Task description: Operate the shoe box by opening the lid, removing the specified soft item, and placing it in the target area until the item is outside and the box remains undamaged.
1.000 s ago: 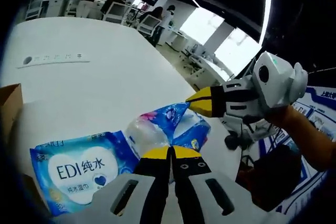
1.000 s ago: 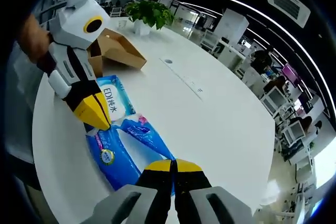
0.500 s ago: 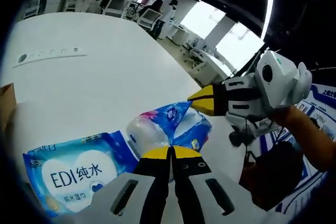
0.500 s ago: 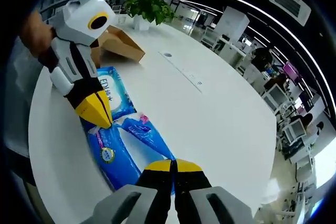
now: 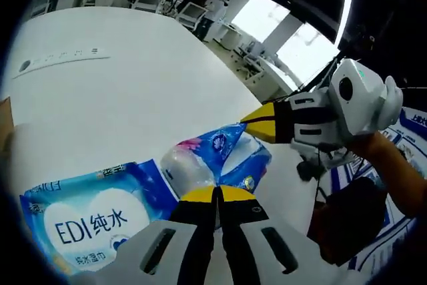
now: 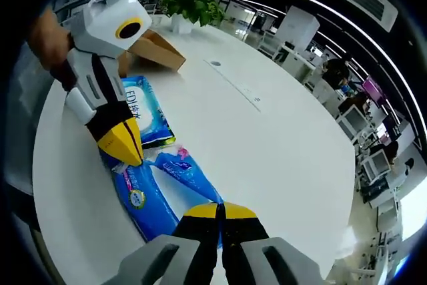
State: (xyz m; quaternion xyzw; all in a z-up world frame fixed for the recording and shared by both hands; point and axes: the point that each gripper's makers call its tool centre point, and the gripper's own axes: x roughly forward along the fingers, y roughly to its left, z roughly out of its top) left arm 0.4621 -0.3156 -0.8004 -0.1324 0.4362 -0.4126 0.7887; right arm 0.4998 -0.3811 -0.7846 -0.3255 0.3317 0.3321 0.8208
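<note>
- Left gripper view: the left gripper (image 5: 215, 195) was clamped on one end of the blue tissue pack (image 5: 212, 161), which lay on the white table (image 5: 113, 91). The right gripper (image 5: 257, 121) pinched the pack's far end. A pack of wet wipes (image 5: 87, 215) lay just beside the tissue pack.
- Right gripper view: the right gripper (image 6: 220, 210) was closed on the tissue pack (image 6: 157, 188), the left gripper (image 6: 123, 145) on its other end. The cardboard shoe box (image 6: 150, 51) stood beyond the wet wipes (image 6: 147, 118), well apart from the tissue pack, near a potted plant (image 6: 190, 8).
</note>
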